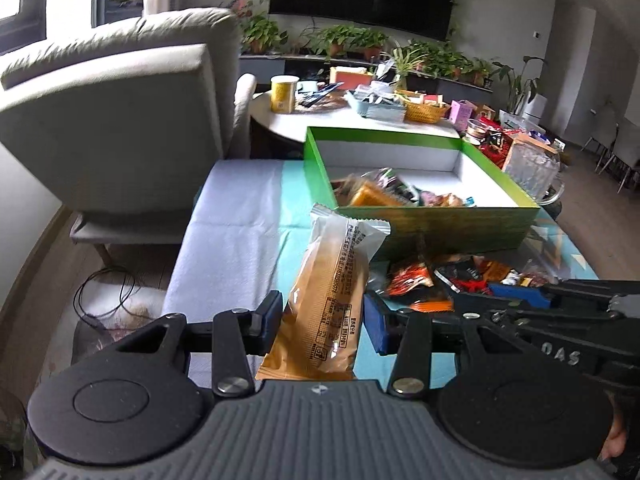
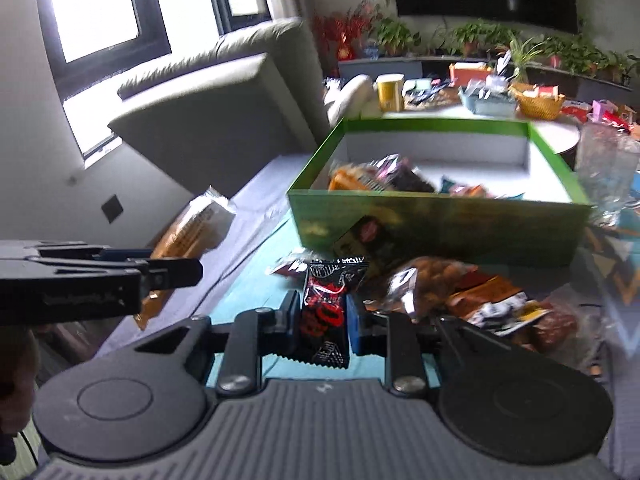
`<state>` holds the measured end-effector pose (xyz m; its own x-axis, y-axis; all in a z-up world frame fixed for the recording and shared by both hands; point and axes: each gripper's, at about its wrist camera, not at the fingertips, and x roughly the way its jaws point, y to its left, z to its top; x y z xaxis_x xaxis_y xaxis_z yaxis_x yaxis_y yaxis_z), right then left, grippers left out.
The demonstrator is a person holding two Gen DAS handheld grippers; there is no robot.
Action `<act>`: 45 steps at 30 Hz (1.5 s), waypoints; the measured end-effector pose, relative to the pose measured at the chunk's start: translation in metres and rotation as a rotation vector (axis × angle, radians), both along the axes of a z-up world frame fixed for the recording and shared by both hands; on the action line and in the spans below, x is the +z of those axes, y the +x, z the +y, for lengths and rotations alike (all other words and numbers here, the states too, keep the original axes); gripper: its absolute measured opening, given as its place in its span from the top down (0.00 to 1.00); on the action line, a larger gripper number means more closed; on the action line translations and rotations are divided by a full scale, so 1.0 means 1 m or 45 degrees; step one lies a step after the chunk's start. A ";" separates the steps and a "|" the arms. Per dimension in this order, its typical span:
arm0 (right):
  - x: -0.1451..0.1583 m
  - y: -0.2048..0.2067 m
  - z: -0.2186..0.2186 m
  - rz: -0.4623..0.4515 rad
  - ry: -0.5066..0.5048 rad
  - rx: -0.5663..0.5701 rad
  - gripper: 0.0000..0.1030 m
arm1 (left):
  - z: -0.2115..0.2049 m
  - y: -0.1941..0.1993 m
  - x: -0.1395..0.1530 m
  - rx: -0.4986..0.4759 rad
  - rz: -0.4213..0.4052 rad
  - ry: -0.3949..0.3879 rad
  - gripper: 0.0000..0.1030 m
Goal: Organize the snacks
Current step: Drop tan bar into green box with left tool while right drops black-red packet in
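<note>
Both grippers are loaded and hanging just short of the green box, on its near side. The left gripper has its fingers clenched on a long bread packet, clear wrap over a tan loaf, which juts forward toward the box's near left corner. The right gripper is clamped on a small black-and-red snack packet, held upright above the loose pile of snacks lying against the box's front wall. To my eye the thing now is to carry each packet up over that near wall before letting go; the bread is long and soft, so I'd lift it clear of the rim and lay it flat along the bare white floor at the far side of the box rather than drop it on the heap. The box itself is only part filled: a handful of wrapped snacks crowd its near side, orange and dark wrappers among them, while the back half shows nothing but white lining.
</note>
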<state>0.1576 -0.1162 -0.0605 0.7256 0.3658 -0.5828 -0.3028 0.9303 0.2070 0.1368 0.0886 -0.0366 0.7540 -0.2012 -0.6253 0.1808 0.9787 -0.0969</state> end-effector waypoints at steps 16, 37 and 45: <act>0.045 0.042 -0.065 -0.204 0.090 -0.173 0.74 | -0.072 0.057 0.048 -0.165 -0.111 0.036 0.60; 0.010 0.123 -0.110 -0.095 0.114 -0.347 0.74 | -0.145 0.161 0.019 -0.263 -0.038 0.051 0.60; 0.001 0.129 -0.113 -0.060 0.122 -0.370 0.73 | -0.146 0.173 0.010 -0.245 0.008 0.037 0.59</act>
<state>0.2868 -0.2290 -0.0596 0.8334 0.1905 -0.5188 -0.0382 0.9563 0.2898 0.3094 -0.0572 -0.0263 0.6995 -0.3232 -0.6373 0.3646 0.9285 -0.0707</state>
